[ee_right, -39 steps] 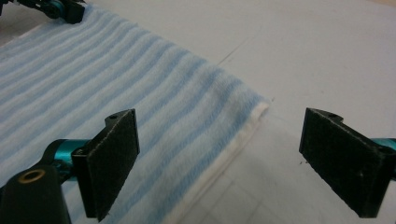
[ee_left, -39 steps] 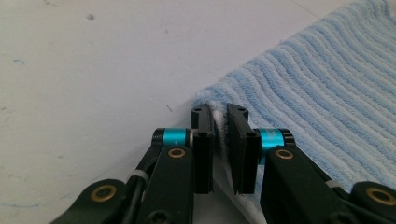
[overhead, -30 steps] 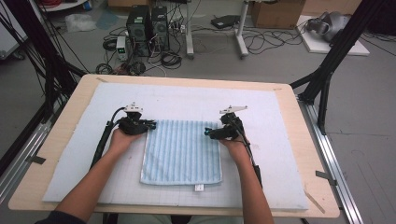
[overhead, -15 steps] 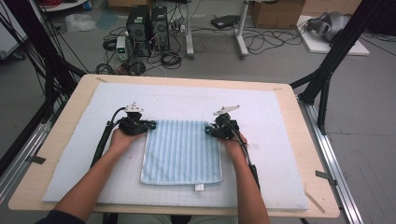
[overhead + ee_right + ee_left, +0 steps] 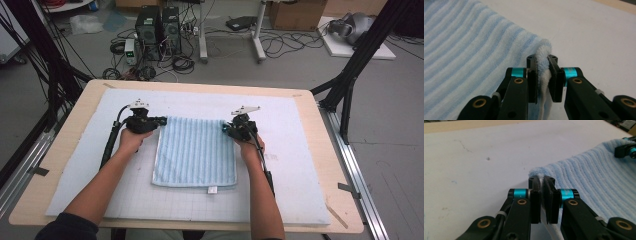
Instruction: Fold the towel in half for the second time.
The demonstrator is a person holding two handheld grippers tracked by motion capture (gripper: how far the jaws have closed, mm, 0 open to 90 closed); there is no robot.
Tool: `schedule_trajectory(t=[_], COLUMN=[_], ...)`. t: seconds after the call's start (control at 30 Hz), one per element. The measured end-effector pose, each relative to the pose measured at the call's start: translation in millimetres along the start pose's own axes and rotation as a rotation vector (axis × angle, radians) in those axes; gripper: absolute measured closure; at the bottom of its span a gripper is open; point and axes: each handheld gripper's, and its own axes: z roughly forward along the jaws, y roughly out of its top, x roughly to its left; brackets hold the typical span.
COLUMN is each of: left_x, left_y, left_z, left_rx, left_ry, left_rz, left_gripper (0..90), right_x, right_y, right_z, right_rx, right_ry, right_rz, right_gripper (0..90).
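Note:
A light blue striped towel (image 5: 195,150) lies flat on the white mat (image 5: 285,150). At its far left corner my left gripper (image 5: 161,120) is shut on the towel's edge; the left gripper view has the jaws (image 5: 541,180) pinching a thin fold of towel (image 5: 594,177). At the far right corner is my right gripper (image 5: 226,129), whose jaws have just been closing. In the right gripper view it (image 5: 542,58) squeezes a bunched fold of towel (image 5: 461,50) between its pads. The right gripper (image 5: 626,148) also appears far off in the left gripper view.
The mat covers most of a wooden table (image 5: 65,145). Black frame poles (image 5: 355,65) stand at the table's right and left. Computer towers (image 5: 155,27) and cables lie on the floor beyond the far edge. A white label (image 5: 212,189) marks the towel's near hem.
The right gripper has shifted slightly toward the towel's far right corner and its jaws have closed on it. The left hand has kept still at the far left corner.

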Motion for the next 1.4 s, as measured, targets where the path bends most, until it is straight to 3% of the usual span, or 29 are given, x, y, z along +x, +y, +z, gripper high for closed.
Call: schedule_trajectory(t=[0.23,0.37,0.47,0.67,0.8,0.87,0.97,1.2,1.4], left_x=[-6.8,-16.9,-20.9,-26.3,-35.9,-40.9,-47.1,-65.9,-77.6], left_y=[3.2,6.1,3.6,-7.9,-16.7,-22.4,-32.1,-56.5,-67.3], left_z=[-10.6,-17.2,-23.6,-41.7,-56.2,-64.2,-72.8,-85.6,-95.3], left_rx=[0.014,0.003,-0.012,-0.047,-0.067,-0.076,-0.099,-0.08,-0.079], left_ry=[-0.045,-0.057,-0.067,-0.09,-0.096,-0.093,-0.104,-0.112,-0.113], left_rz=[0.019,0.059,0.06,0.061,0.087,0.101,0.093,0.111,0.129], left_gripper=[83.7,83.7,83.8,83.9,83.9,83.9,83.9,84.2,84.2], right_x=[2.1,6.6,10.7,17.8,27.1,32.6,41.5,56.5,67.7], right_y=[0.8,0.9,-1.0,-8.2,-15.6,-19.1,-25.7,-47.3,-63.4], right_z=[-8.3,-16.9,-26.5,-44.6,-55.1,-59.9,-68.1,-82.5,-93.4], right_rx=[-0.012,-0.03,-0.044,-0.072,-0.09,-0.06,-0.092,-0.096,-0.099], right_ry=[0.026,0.034,0.042,0.042,0.05,0.053,0.046,0.05,0.057], right_rz=[-0.012,-0.032,-0.048,-0.069,-0.08,-0.092,-0.113,-0.104,-0.099], right_gripper=[80.0,80.1,80.1,80.1,80.1,80.0,80.1,80.1,80.0])
